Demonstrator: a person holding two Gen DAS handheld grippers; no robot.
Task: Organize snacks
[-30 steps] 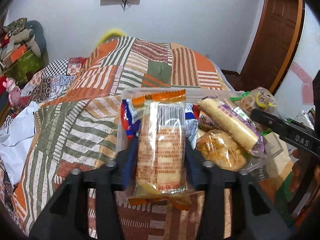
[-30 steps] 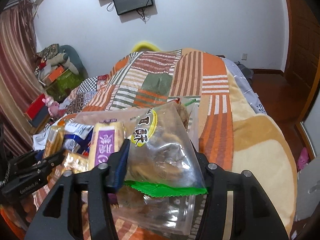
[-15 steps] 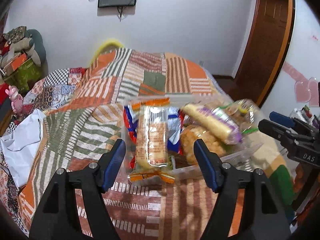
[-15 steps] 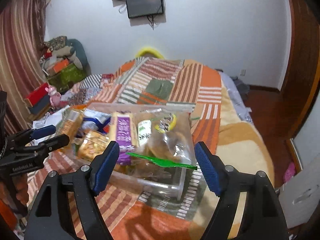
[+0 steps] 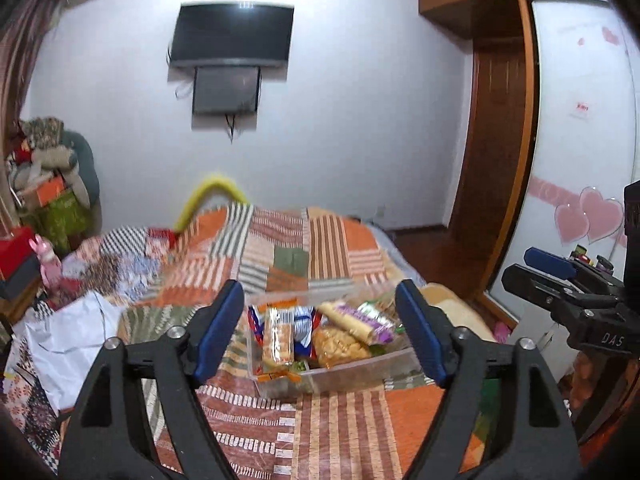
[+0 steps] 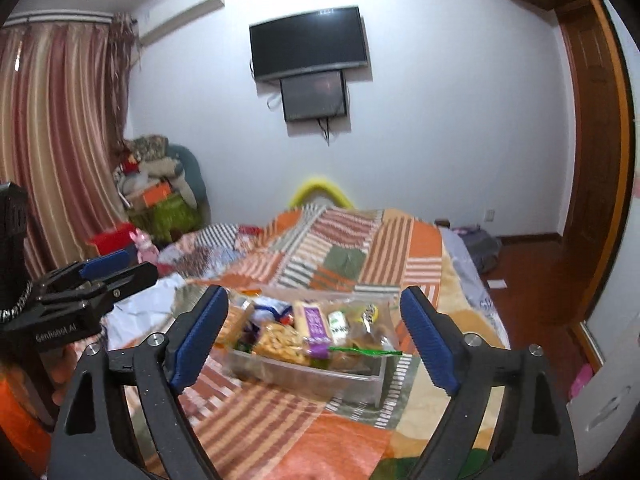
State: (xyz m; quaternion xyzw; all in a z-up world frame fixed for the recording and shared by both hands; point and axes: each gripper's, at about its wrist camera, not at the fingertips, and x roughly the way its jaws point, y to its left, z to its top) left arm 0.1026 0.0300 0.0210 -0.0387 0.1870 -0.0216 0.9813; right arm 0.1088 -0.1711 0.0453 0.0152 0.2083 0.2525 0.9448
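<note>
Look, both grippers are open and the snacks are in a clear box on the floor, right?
Nearly. Both grippers, left and right, are open, and the snacks sit in the box, but the right wrist view shows it on the bed, not the floor.

Home bedroom: bed (image 6: pixel 360 248) w/ patchwork quilt, wall-mounted TV (image 6: pixel 308 42), striped curtains (image 6: pixel 60 140), AC unit (image 6: pixel 180 12) up top, wooden door (image 5: pixel 496 140), clothes & boxes piled on a corner chair (image 6: pixel 160 176)

Snack wrappers (image 5: pixel 320 334) in clear bin (image 6: pixel 304 376) blurred, print unreadable; lower packs hidden.
</note>
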